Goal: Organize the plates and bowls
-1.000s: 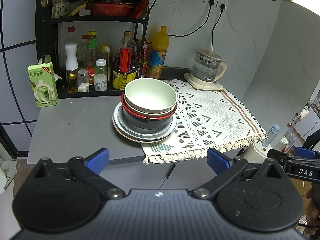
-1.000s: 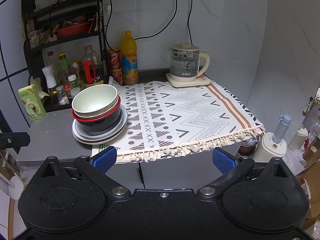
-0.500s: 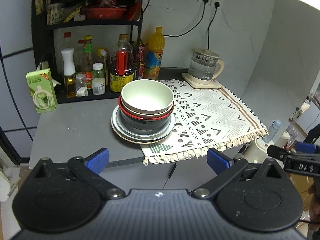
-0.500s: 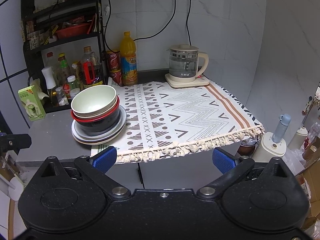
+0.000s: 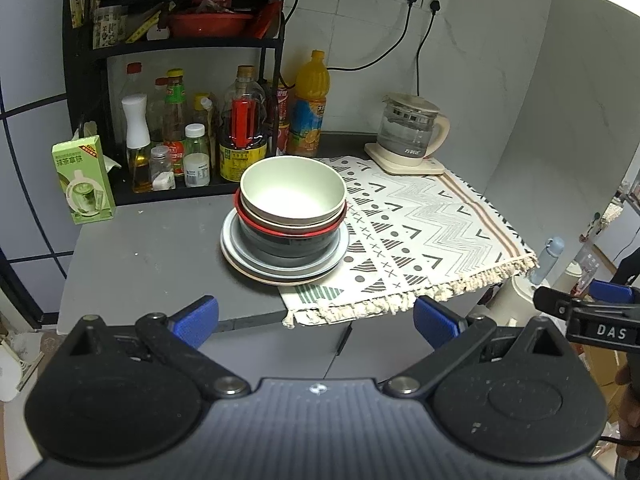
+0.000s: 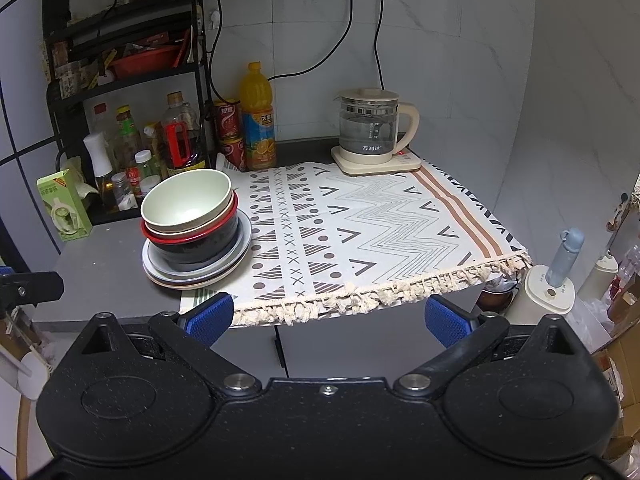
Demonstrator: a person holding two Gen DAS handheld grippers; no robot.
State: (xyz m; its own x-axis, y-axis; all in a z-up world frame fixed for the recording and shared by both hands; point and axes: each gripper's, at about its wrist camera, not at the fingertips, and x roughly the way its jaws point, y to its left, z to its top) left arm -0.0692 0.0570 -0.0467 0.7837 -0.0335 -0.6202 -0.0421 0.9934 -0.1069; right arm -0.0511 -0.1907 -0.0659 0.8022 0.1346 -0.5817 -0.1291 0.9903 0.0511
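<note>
1. While both tools hang in front of the counter's near edge, neither touches anything: the left tool (image 5: 316, 316) has its blue-padded fingers (image 5: 198, 314) spread wide and empty, and the right tool (image 6: 328, 316) is spread just as wide, with nothing between its pads.
2. On the grey counter (image 5: 152, 248) stands one stack of dishes, left of centre and well apart from both tools.
3. At the bottom of the stack lie flat plates (image 5: 280, 274), pale grey over what looks like a tan one, though the lower rims are too thin to count for sure.
4. On the plates sits a dark bowl with a red rim (image 5: 288, 240), and nested in it is a pale green bowl (image 5: 294, 192), upright and empty.
5. The stack's right edge overlaps the left border of a patterned cloth (image 6: 360, 220), which covers the right part of the counter and lets its fringe hang over the near edge.
6. At the far right corner of the cloth a glass kettle (image 6: 370, 126) stands on its cream base, near two wall plugs.
7. Behind the stack, a black rack (image 5: 176, 46) holds bottles and jars, an orange drink bottle (image 5: 310, 108) stands just right of it, and a green carton (image 5: 82, 180) stands at the far left.
8. From the left wrist view, part of the right tool shows at the right edge, marked "DAS".
</note>
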